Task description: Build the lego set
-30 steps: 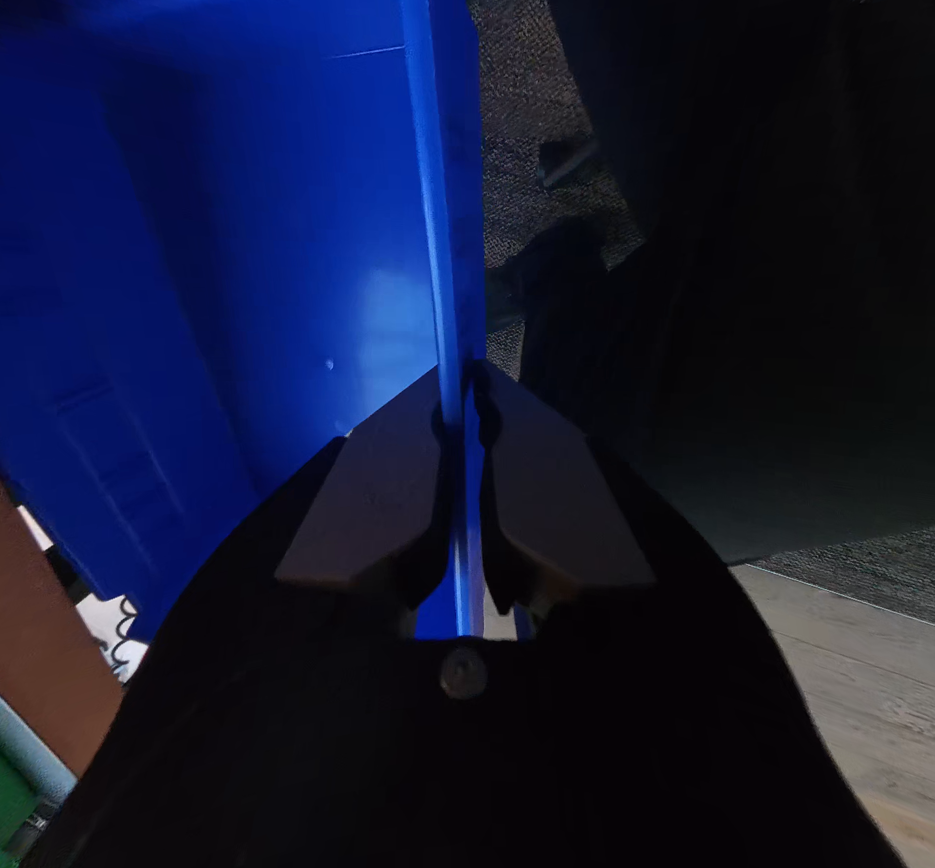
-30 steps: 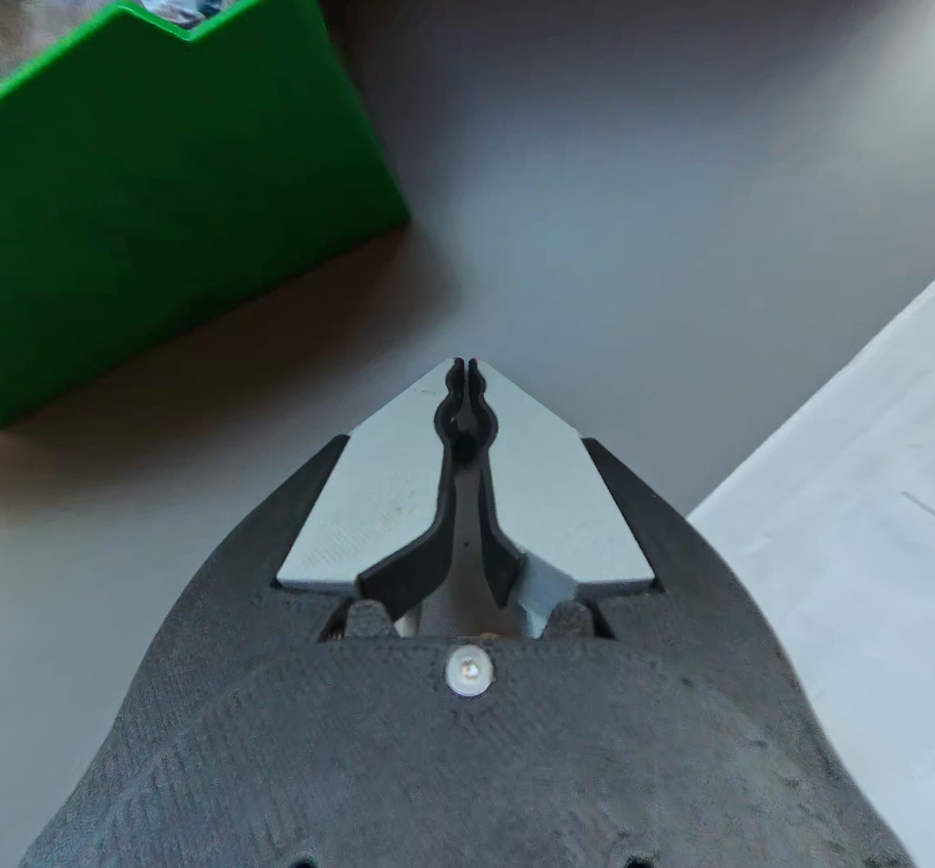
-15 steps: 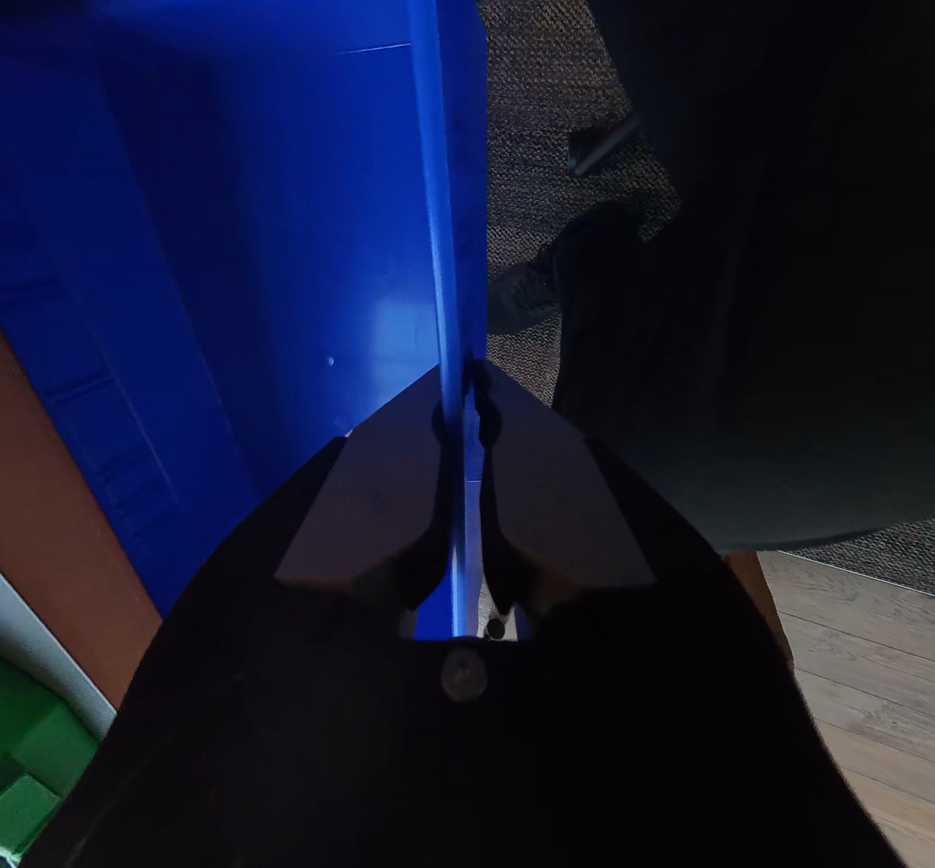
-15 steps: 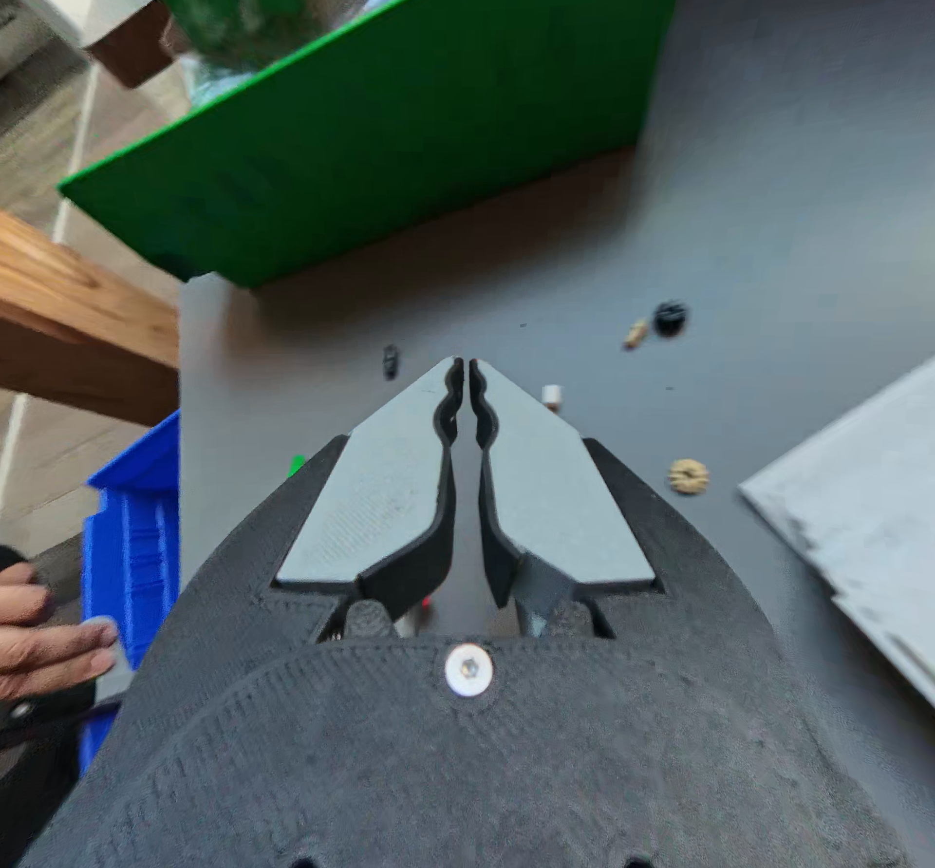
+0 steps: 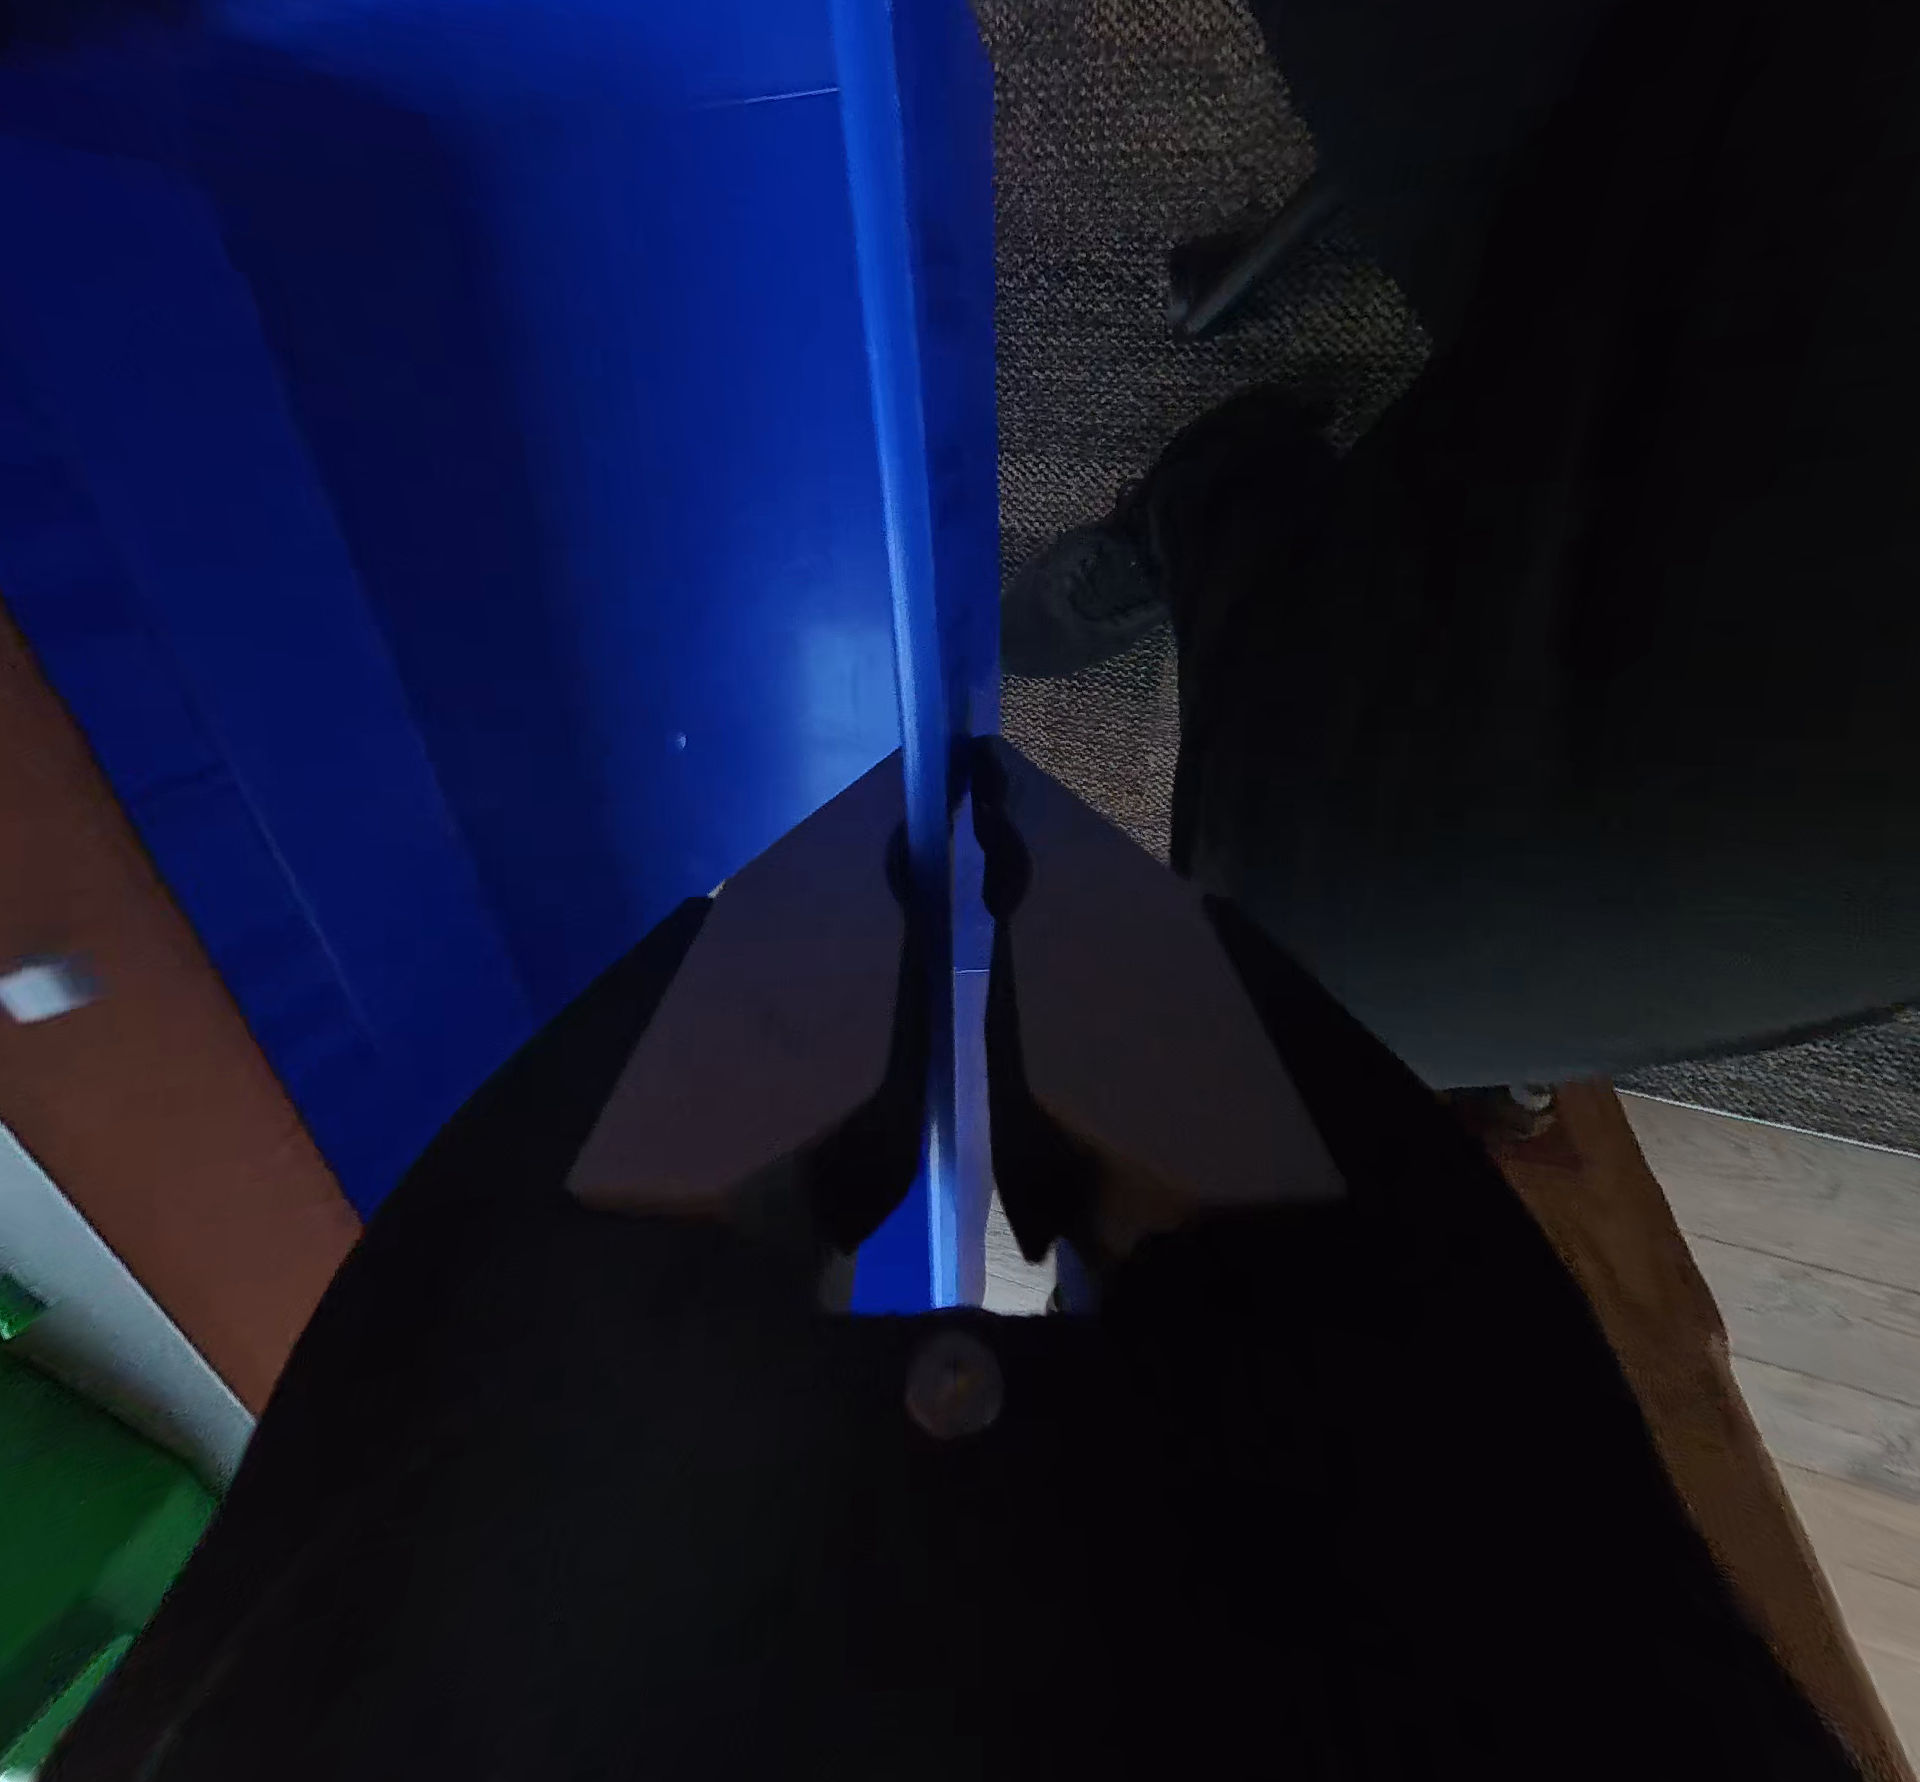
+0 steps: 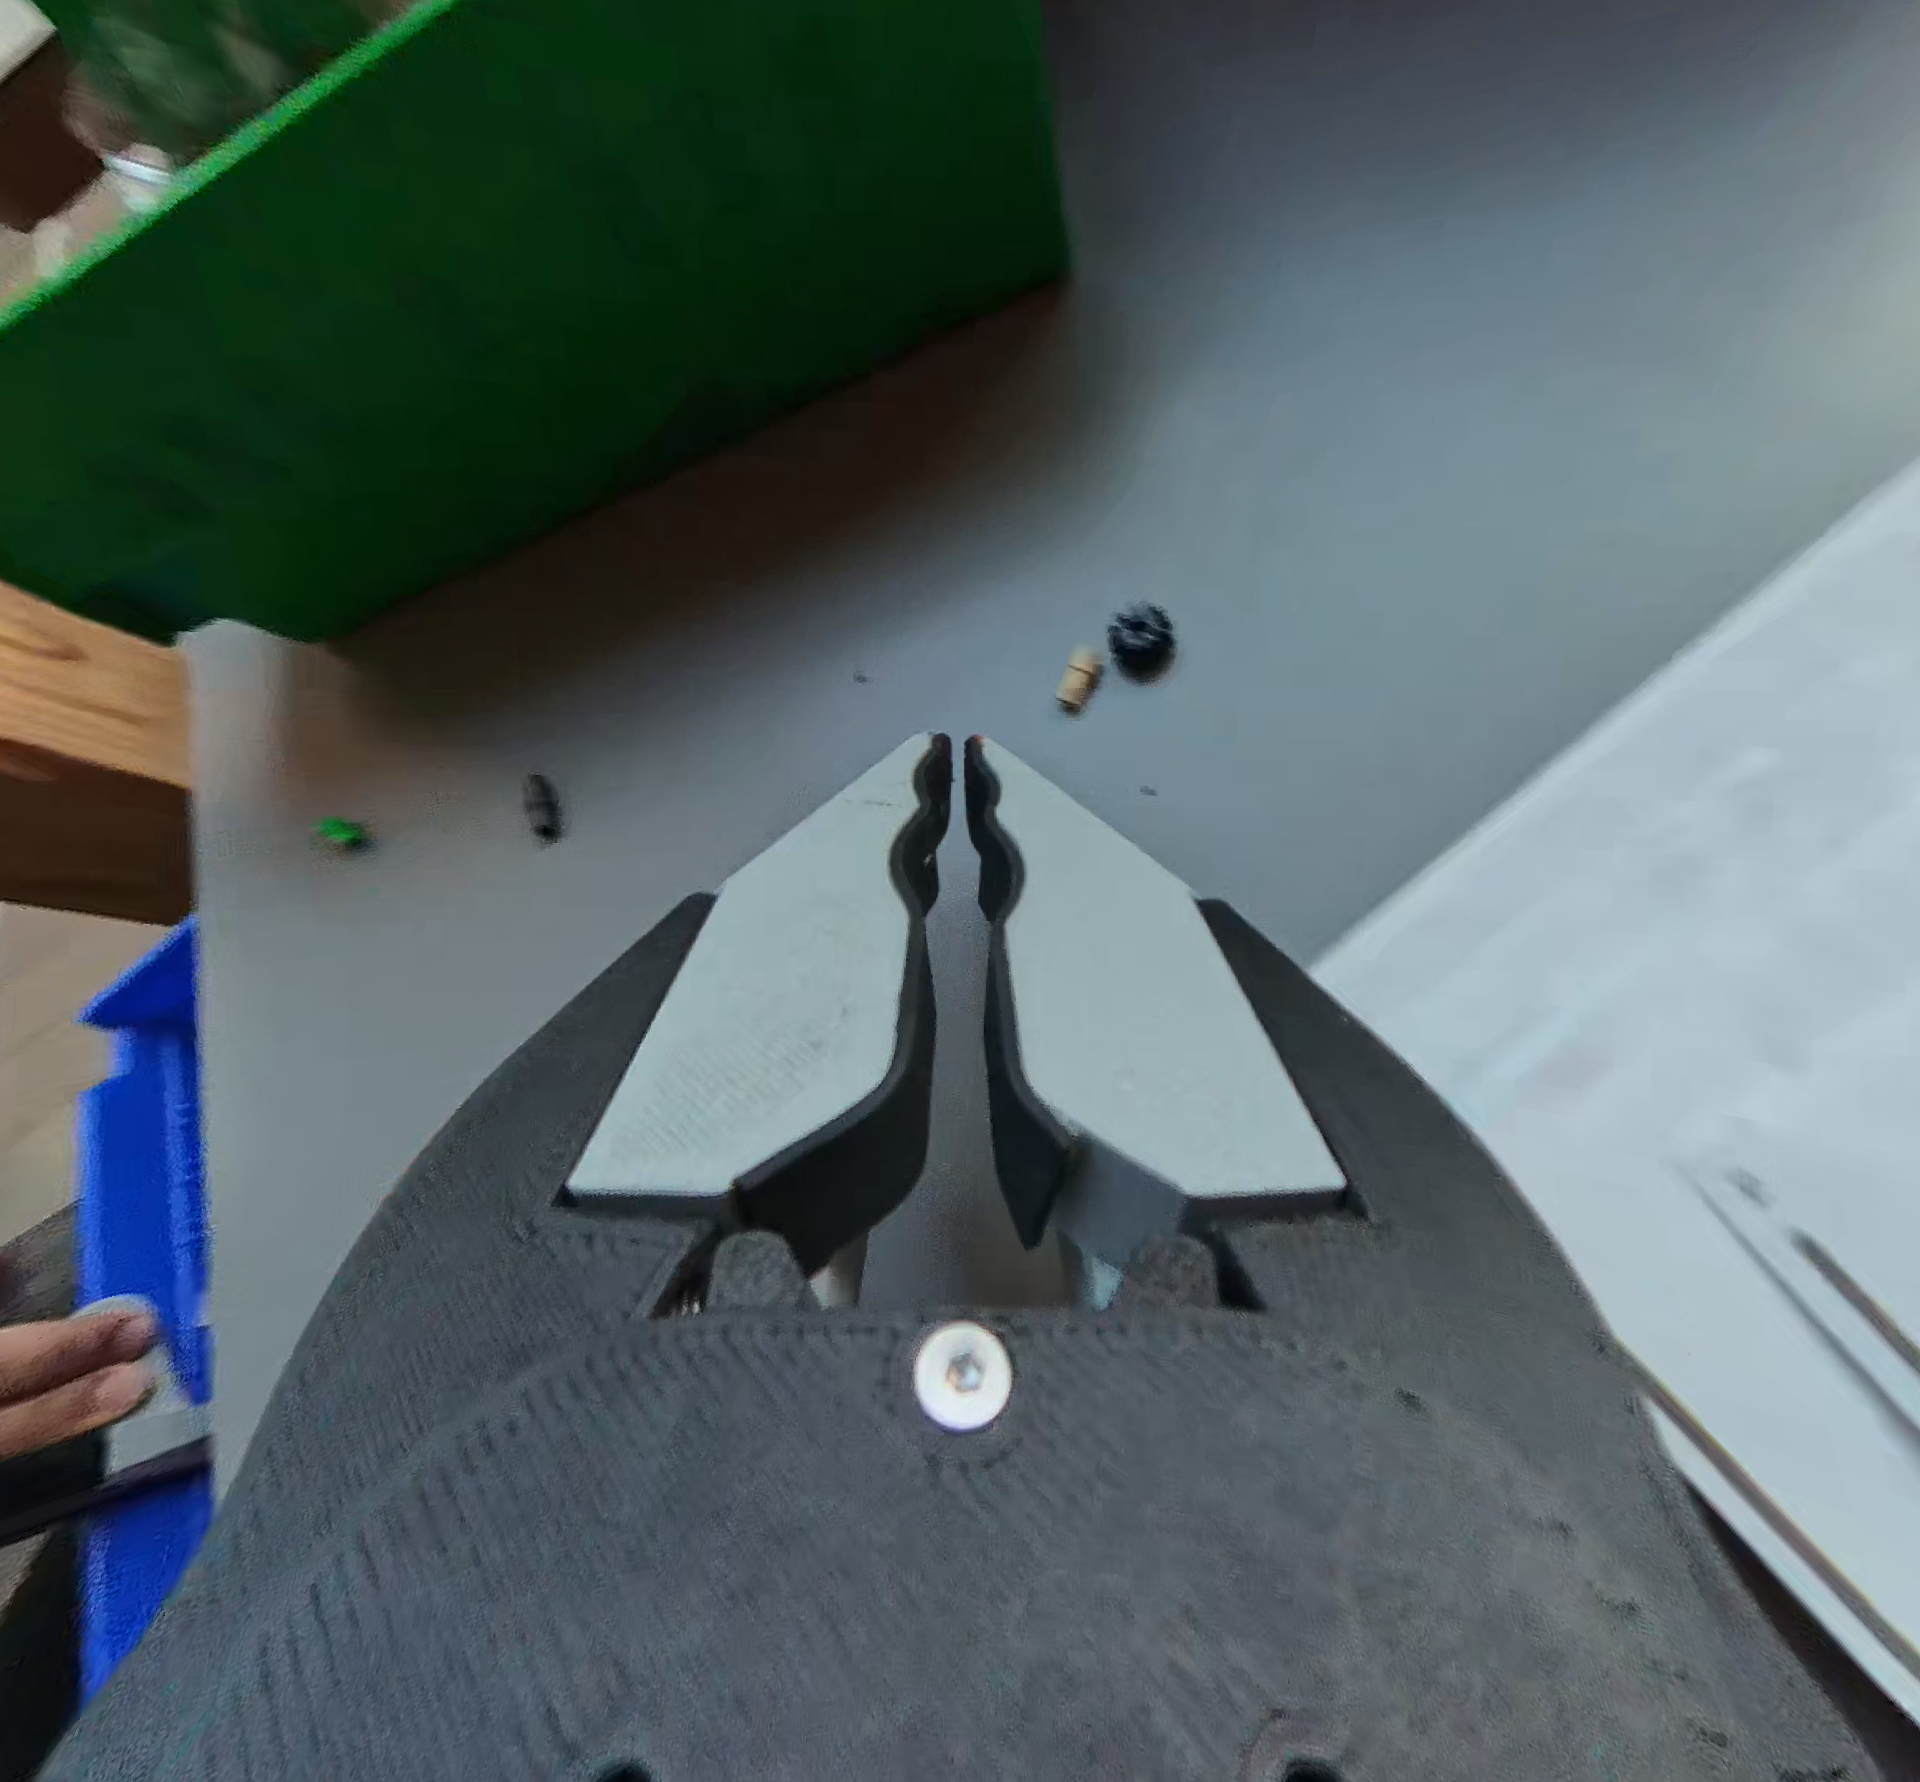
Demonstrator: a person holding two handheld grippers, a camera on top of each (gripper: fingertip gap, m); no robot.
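Observation:
In the left wrist view my left gripper (image 5: pixel 951 756) is shut on the side wall of a blue plastic bin (image 5: pixel 468 382). The bin's rim (image 5: pixel 883 278) runs up between the two pads, and the bin hangs out past the table edge over the floor. The same bin shows at the lower left of the right wrist view (image 6: pixel 140 1109), beside a person's hand (image 6: pixel 73 1358). My right gripper (image 6: pixel 956 745) hovers over a grey table (image 6: pixel 1351 278). Its tips stand slightly apart with nothing between them. A beige peg (image 6: pixel 1077 678) and a black round part (image 6: pixel 1140 636) lie just beyond it.
A green bin (image 6: pixel 520 278) stands at the table's far left. A white board (image 6: pixel 1662 1005) lies at the right. A small black piece (image 6: pixel 540 805) and a green bit (image 6: pixel 341 833) lie to the left. Below the blue bin are carpet (image 5: pixel 1122 122), a shoe (image 5: pixel 1091 579) and wooden floor (image 5: pixel 1818 1317). There is about 35 cm between the tips of the two grippers.
My right gripper swung away from the green bin and over the scattered small parts, and its tips parted slightly from fully shut. My left gripper kept its hold on the blue bin, which shifted a little.

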